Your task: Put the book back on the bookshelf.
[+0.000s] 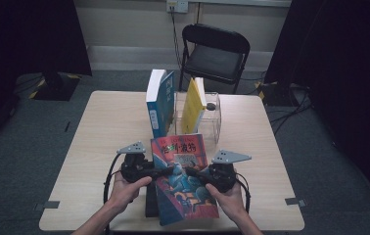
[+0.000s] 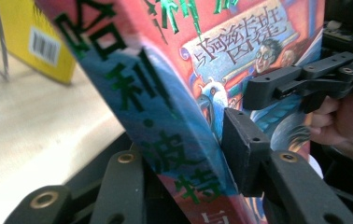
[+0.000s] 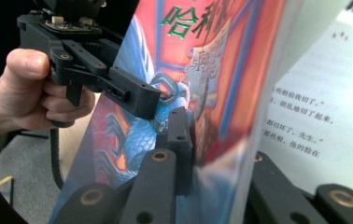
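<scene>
A paperback book (image 1: pixel 180 171) with a red and blue illustrated cover is held tilted above the near middle of the table, between both grippers. My left gripper (image 1: pixel 169 170) comes in from the left and is shut on it; in the left gripper view (image 2: pixel 184 144) the spine side sits between the jaws and the right pad (image 2: pixel 240 140) presses on the cover. My right gripper (image 1: pixel 189 172) is shut on the book's right side; in the right gripper view (image 3: pixel 219 140) its jaws clamp the cover and a block of pages, with a printed page (image 3: pixel 305 112) showing beyond.
A blue book (image 1: pixel 161 103) stands upright mid-table. A yellow book (image 1: pixel 193 105) leans in a clear stand (image 1: pixel 213 122) beside it. A dark flat object (image 1: pixel 150 201) lies under the held book near the front edge of the table (image 1: pixel 100 147). A black folding chair (image 1: pixel 215 51) stands behind.
</scene>
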Tool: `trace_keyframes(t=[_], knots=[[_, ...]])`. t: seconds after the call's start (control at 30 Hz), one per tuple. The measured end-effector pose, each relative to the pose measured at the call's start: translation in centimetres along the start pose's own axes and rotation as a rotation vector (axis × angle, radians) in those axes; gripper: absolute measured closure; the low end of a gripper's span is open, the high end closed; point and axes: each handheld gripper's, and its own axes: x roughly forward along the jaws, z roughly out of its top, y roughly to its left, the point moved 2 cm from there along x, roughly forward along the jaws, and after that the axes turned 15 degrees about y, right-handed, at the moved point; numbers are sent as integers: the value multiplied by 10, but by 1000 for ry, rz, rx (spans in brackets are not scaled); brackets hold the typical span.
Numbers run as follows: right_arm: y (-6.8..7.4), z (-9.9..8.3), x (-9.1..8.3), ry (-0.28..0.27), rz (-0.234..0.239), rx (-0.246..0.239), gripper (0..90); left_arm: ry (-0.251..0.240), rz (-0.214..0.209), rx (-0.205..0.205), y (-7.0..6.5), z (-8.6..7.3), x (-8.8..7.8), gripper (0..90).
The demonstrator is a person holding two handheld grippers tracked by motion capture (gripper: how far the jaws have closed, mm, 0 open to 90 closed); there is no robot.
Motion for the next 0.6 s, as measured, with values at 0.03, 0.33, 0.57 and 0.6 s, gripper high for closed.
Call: trace_keyframes(t=[0.03, 0.33, 0.57, 0.6], knots=[[0, 3, -1, -7, -1, -2, 829, -6, 6, 8, -1, 3, -2, 638], [3, 27, -17, -150, -21, -40, 852, -140, 111, 138, -23, 34, -26, 738], [11, 15, -19, -129, 18, -74, 840, -130, 131, 219, -34, 21, -30, 702], [13, 14, -20, -125, 26, -77, 839, -128, 133, 229, -37, 20, -29, 700]])
